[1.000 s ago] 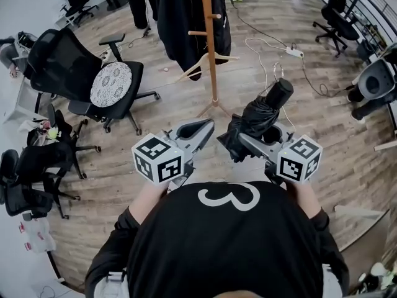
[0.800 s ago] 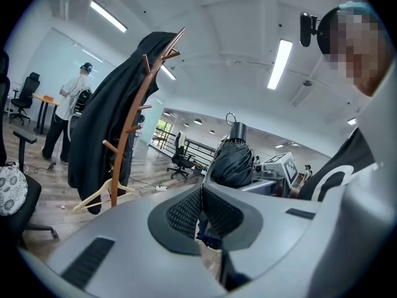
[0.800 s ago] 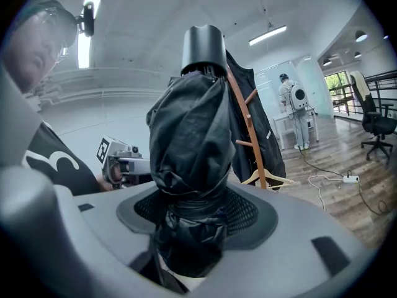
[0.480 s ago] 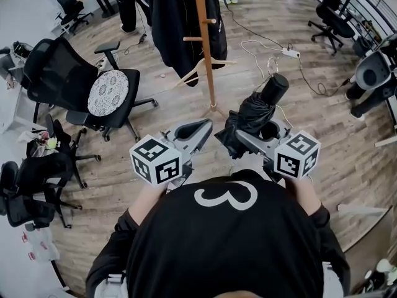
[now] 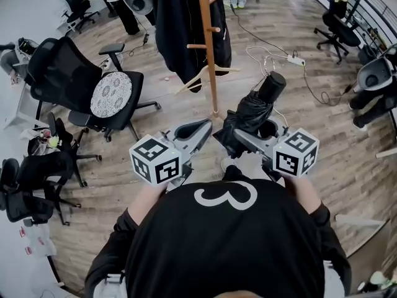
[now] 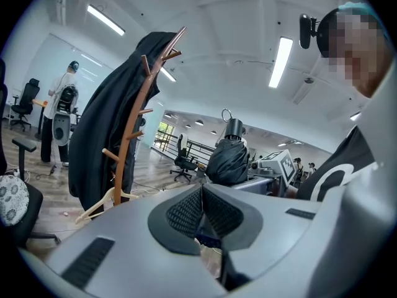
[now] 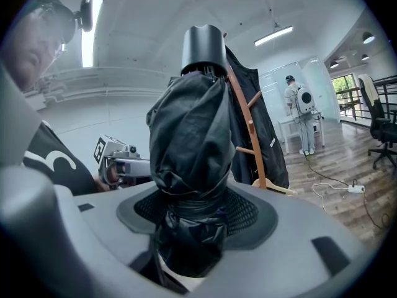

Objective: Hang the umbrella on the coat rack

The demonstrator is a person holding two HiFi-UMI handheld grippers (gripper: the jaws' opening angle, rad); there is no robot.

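The right gripper (image 5: 247, 140) is clamped on the folded black umbrella (image 5: 255, 112). Its jaws close around the bundled cloth low down, and the stubby cap end points up toward the coat rack (image 5: 208, 48). The left gripper (image 5: 200, 130) is held beside it, jaws pressed together with nothing between them. The umbrella is on the person's side of the coat rack's base, near it but not touching.

From where I stand, the grip is the first worry. The jaws bite soft, slick cloth rather than anything rigid, so the umbrella may twist or slide out when it is tilted toward a peg (image 5: 215, 28).

The pegs are short and angled. What looks like a thin loop (image 6: 227, 114) above the cap is a small thing to thread over one. If it only half catches, the umbrella will likely drop at the foot of the coat rack.

A dark coat (image 5: 180, 23) drapes over the left side of the coat rack and a wooden hanger (image 5: 201, 73) dangles low on it. Either could snag the umbrella, or the hanger could be knocked loose.

The coat rack is a slim pole loaded on one side, so a firm push could rock it. A power strip (image 5: 296, 59) and its cable lie on the floor to the right of the coat rack, where a foot could catch.
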